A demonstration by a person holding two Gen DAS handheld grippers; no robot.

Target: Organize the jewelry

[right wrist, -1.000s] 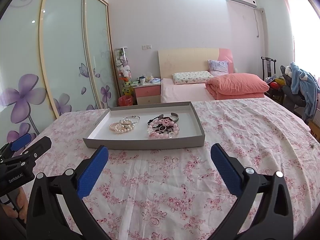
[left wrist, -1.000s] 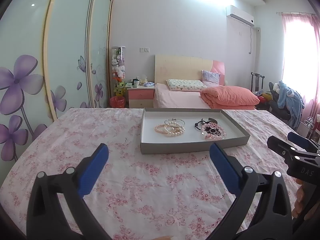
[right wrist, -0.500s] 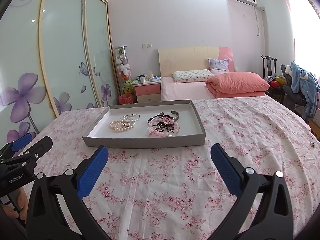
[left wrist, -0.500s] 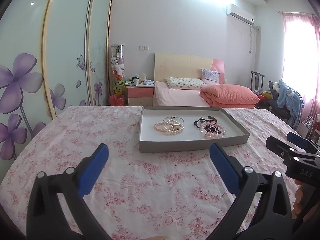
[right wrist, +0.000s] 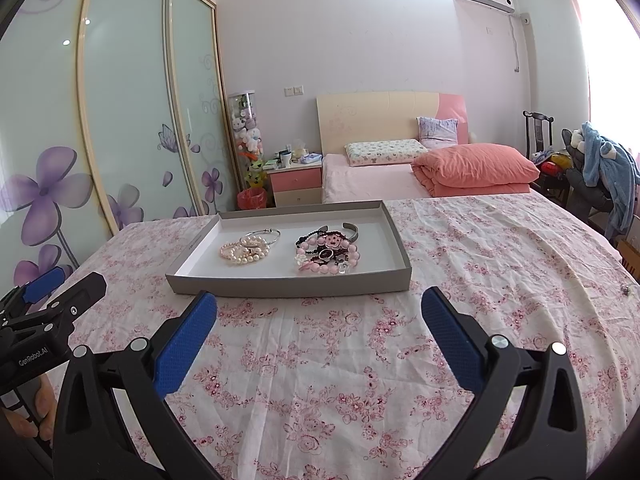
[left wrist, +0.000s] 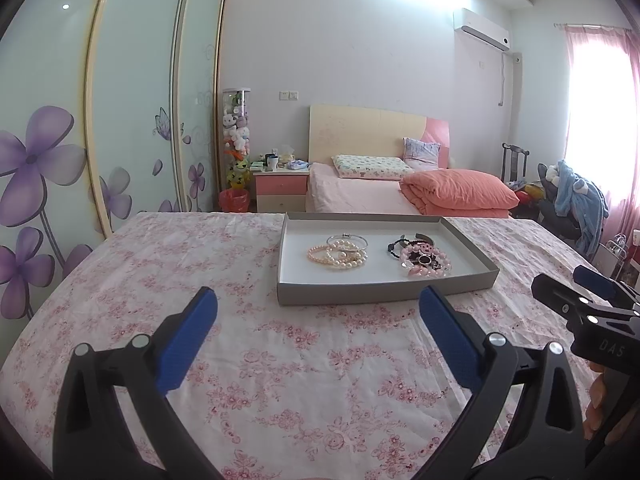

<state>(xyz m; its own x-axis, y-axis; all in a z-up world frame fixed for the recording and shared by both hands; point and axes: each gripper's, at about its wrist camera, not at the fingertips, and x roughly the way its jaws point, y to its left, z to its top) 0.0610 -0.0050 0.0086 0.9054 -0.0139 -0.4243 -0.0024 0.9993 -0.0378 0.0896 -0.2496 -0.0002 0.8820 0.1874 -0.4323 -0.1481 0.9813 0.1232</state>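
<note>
Because the jewelry lies in two loose heaps inside one shallow grey tray (right wrist: 280,286), the likeliest trouble is a tangled lift: a finger closing on one strand could drag its neighbours up with it or let smooth beads slip out. The pearl heap (right wrist: 247,249) sits toward the tray's left and holds what look like two or three pearl strands with one thin silver bangle (right wrist: 267,233) resting on them; the exact strand count cannot be told where they overlap. Just apart from it, nearer the middle, the pink heap (right wrist: 326,254) mixes one pink bead bracelet, one dark bead strand, one cartoon-face charm, and one open metal cuff (right wrist: 352,229) at its far edge. That makes two heaps in one tray, which stands on a floral tablecloth (right wrist: 360,360) and could slide on the soft, wrinkled fabric if nudged at its low wall. Both tools hover short of the tray: the right gripper (right wrist: 319,322) and the left gripper (left wrist: 318,320) each have their blue pads spread wide with nothing between them. Coming in together, the two could crowd each other over so small a target. Beyond the table are one bed (right wrist: 400,178) and one nightstand (right wrist: 298,182).
</note>
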